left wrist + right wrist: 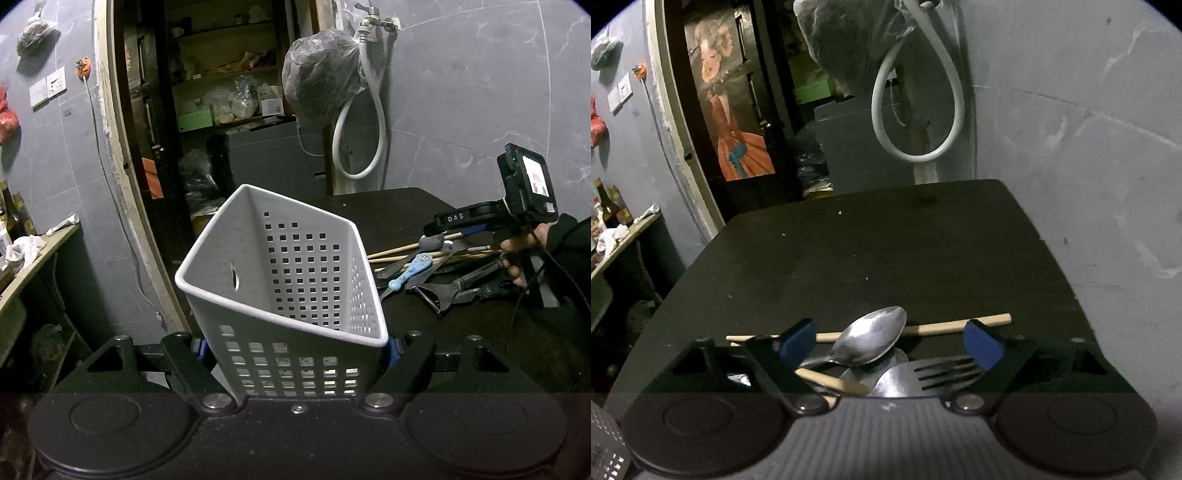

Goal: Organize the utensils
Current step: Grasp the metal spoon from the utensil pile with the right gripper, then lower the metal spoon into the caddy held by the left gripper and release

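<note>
Two tongs are at work: the left gripper (295, 347) clamps the white basket (280, 280), tilted toward the utensil pile on the black table (886, 251). The right gripper (890, 343) hangs spread over the spoon (871, 336), nothing pinched. Picking has begun, I'd say; next it should lower and close.

White plastic basket (295, 280), square-hole grid pattern; silver metal spoon (868, 338); pale wooden chopstick (960, 324); light-blue patterned utensil handle (412, 271); black table (886, 251).
</note>
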A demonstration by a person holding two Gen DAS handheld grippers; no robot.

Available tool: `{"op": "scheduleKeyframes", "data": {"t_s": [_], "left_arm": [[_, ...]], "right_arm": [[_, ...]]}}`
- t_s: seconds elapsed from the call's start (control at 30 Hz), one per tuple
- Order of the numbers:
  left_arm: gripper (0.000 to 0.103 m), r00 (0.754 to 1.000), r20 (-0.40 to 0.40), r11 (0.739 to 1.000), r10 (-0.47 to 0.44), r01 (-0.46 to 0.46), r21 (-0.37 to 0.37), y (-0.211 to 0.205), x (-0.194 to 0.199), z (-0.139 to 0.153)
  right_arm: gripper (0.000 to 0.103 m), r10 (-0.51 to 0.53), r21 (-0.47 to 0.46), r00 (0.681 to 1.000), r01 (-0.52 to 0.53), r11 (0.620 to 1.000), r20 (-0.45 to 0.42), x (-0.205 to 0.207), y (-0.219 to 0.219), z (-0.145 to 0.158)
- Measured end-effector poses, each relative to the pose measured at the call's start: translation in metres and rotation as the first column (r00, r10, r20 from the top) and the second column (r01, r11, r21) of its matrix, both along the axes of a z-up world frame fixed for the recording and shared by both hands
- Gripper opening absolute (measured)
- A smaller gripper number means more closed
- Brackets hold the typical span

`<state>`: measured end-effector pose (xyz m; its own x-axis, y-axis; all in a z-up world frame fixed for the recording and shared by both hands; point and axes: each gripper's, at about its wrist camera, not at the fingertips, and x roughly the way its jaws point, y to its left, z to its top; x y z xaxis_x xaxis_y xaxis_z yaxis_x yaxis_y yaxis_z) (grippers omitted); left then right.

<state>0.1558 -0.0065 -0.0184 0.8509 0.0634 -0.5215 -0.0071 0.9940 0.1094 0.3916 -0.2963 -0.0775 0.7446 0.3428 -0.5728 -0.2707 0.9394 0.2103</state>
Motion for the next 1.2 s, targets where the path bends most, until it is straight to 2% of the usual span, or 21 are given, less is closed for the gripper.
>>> {"op": "scheduleKeyframes", "data": {"t_s": [0.1, 0.23, 0.33, 0.4, 0.47, 0.5, 0.57, 0.77, 0.87, 1.03, 1.2], "left_arm": [[0.080, 1.000, -0.001, 1.000, 0.003, -0.003, -0.001, 0.000, 0.000, 0.000], [0.080, 1.000, -0.002, 1.000, 0.005, -0.005, -0.001, 0.000, -0.001, 0.001], [0.080, 1.000, -0.002, 1.000, 0.005, -0.005, -0.001, 0.000, -0.001, 0.000], [0.080, 1.000, -0.002, 1.000, 0.005, -0.005, -0.001, 0.000, -0.001, 0.000], [0.080, 1.000, -0.002, 1.000, 0.004, -0.004, 0.000, 0.000, -0.001, 0.000], [0.080, 1.000, -0.002, 1.000, 0.003, -0.003, 0.000, 0.000, -0.001, 0.000], [0.080, 1.000, -0.003, 1.000, 0.003, -0.003, -0.002, 0.001, -0.001, 0.000], [0.080, 1.000, -0.004, 1.000, -0.001, 0.001, -0.005, 0.003, -0.001, 0.000], [0.080, 1.000, -0.003, 1.000, -0.005, 0.005, -0.007, 0.004, 0.000, 0.000], [0.080, 1.000, -0.001, 1.000, -0.016, 0.016, -0.009, 0.005, 0.000, -0.001], [0.080, 0.999, 0.003, 0.999, -0.033, 0.033, -0.007, 0.007, 0.002, -0.001]], "right_arm": [[0.078, 0.020, -0.017, 1.000, -0.020, 1.000, -0.006, 0.008, 0.001, -0.005], [0.060, 0.047, -0.096, 0.999, -0.047, 0.994, -0.006, 0.009, 0.012, -0.012], [0.056, 0.062, -0.103, 0.998, -0.061, 0.993, 0.008, 0.003, 0.018, -0.012], [0.050, 0.069, -0.098, 0.998, -0.067, 0.993, 0.010, 0.003, 0.020, -0.012], [0.037, 0.074, -0.079, 0.997, -0.074, 0.994, 0.006, 0.004, 0.020, -0.011], [0.034, 0.075, -0.067, 0.997, -0.074, 0.995, 0.002, 0.005, 0.019, -0.011], [0.020, 0.061, -0.039, 0.998, -0.061, 0.997, -0.006, 0.007, 0.016, -0.010], [0.010, 0.026, 0.030, 1.000, -0.025, 0.999, -0.011, 0.008, 0.004, -0.008], [0.006, 0.006, 0.100, 1.000, -0.005, 0.995, -0.007, 0.003, -0.003, -0.001], [0.002, -0.023, 0.167, 0.999, 0.016, 0.986, 0.038, -0.018, -0.009, 0.019], [0.001, -0.034, 0.195, 0.995, 0.015, 0.981, 0.095, -0.044, -0.009, 0.043]]}}
